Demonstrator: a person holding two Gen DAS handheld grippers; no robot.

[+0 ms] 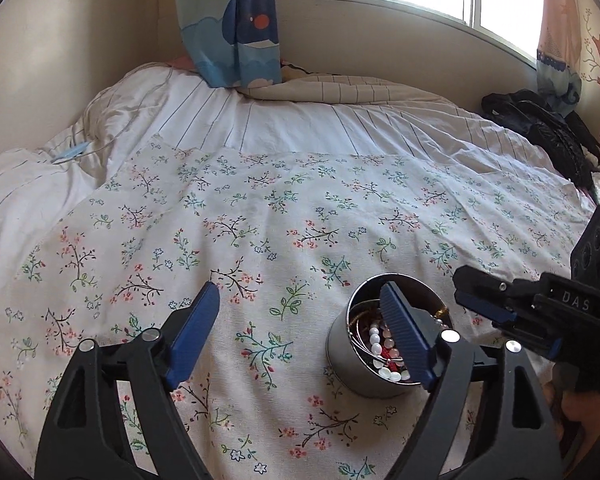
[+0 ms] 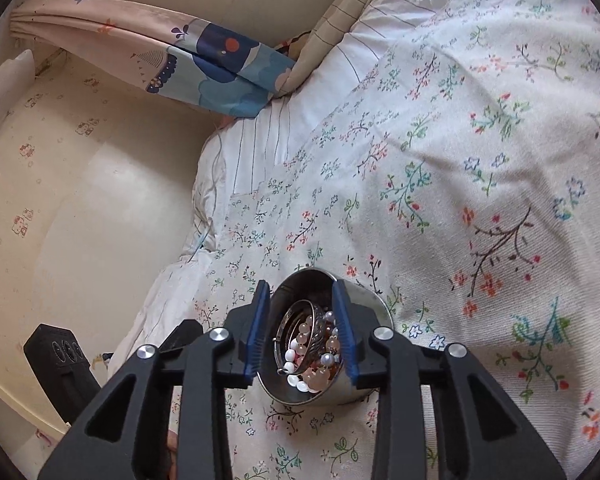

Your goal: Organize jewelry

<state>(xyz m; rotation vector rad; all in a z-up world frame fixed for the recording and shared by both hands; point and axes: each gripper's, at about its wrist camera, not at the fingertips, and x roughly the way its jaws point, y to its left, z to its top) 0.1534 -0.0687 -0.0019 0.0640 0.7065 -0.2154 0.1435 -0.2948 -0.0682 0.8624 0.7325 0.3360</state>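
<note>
Floral bedspread (image 1: 300, 208), steel tin (image 1: 364, 376) of beads upright, mouth up, both grippers' jaws spread, holding nothing

Jewelry-filled tin (image 1: 342, 350) on floral bedspread (image 1: 300, 208)

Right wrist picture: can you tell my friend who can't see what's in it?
A round metal tin full of bead bracelets and silver bangles sits on a flowery bedsheet. The right gripper hangs over it, blue fingers apart, holding nothing.
</note>
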